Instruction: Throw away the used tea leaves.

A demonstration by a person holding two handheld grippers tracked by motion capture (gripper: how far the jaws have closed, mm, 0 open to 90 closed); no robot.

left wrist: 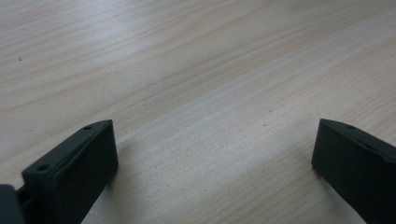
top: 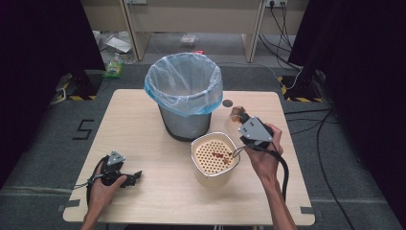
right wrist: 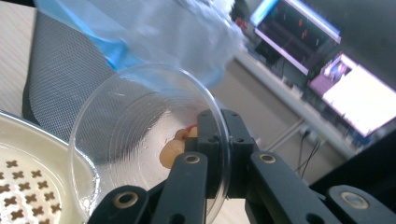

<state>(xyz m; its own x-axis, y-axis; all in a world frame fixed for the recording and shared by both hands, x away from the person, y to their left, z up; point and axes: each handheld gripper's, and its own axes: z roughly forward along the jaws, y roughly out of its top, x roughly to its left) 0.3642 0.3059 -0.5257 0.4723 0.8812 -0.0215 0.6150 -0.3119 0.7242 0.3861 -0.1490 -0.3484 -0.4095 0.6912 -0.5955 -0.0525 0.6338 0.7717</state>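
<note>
Now the clear cup [right wrist: 149, 140] is tipped on its side, its rim pinched between the right gripper's [right wrist: 219, 140] jaws, mouth facing the strainer [top: 215, 158] just below and the lined bin [top: 184, 93] beyond. Left gripper [left wrist: 215, 154] rests on the table [left wrist: 196, 70], jaws spread wide.

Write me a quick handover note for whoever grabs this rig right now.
Left gripper: open, resting low on the bare table at the near left, holding nothing.
Right gripper: shut on the rim of a clear plastic cup, tipped on its side toward the strainer bowl, right of it.
Bin with the blue liner stands behind the bowl, mid-table.
Done, apparently: some reddish bits already lie on the bowl's perforated insert.
Left: a pale lump still sits inside the cup near the gripper. Probably finish emptying the cup; whether it then goes in the bin is a guess.
</note>
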